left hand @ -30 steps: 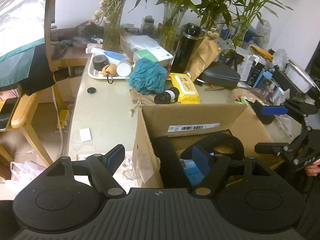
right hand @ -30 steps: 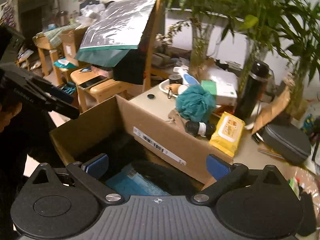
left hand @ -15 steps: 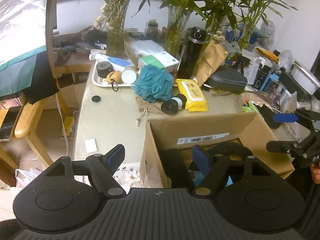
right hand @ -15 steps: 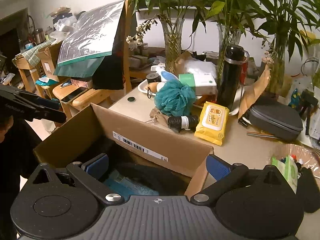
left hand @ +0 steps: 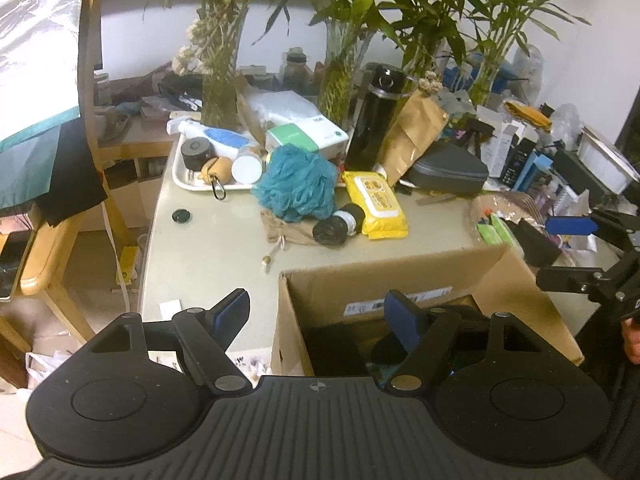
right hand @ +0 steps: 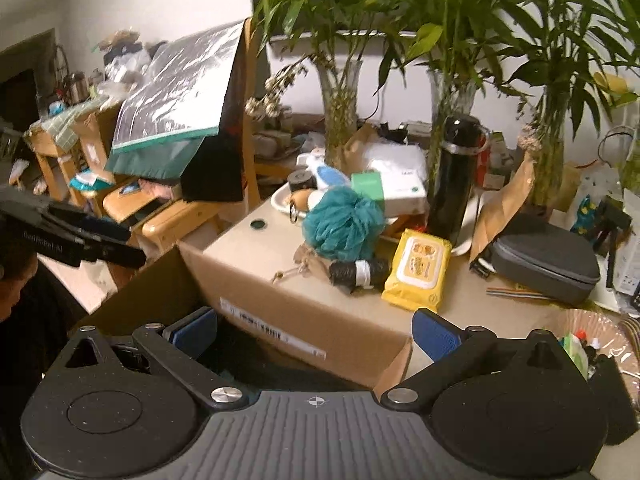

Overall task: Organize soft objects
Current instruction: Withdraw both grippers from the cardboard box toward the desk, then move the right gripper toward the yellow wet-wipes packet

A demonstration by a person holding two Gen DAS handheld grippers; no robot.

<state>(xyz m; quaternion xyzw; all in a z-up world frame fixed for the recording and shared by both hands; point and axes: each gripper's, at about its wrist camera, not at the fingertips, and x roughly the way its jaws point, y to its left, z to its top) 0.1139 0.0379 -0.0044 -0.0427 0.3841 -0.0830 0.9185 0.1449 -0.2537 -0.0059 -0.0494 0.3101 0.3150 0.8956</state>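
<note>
A teal bath pouf [left hand: 296, 182] [right hand: 343, 224] lies on the table behind an open cardboard box [left hand: 400, 280] [right hand: 304, 320]. A tan drawstring pouch [left hand: 286, 230] [right hand: 310, 264], a black roll [left hand: 336, 226] [right hand: 358, 272] and a yellow wipes pack [left hand: 376, 204] [right hand: 418, 274] lie beside the pouf. My left gripper [left hand: 320, 312] is open and empty over the box's left edge. My right gripper [right hand: 314, 330] is open and empty over the box's right side; it also shows in the left wrist view [left hand: 572, 248]. Dark items lie in the box.
A white tray [left hand: 192, 180] with small containers stands at the table's back left. A black bottle [left hand: 376, 120], a brown paper bag [left hand: 416, 132], a grey case [left hand: 448, 170] and glass vases with bamboo [left hand: 340, 84] crowd the back. A wooden chair [left hand: 52, 248] stands left.
Both grippers have pulled back and up from the box, so more of the table behind it shows. Both stay open and empty.
</note>
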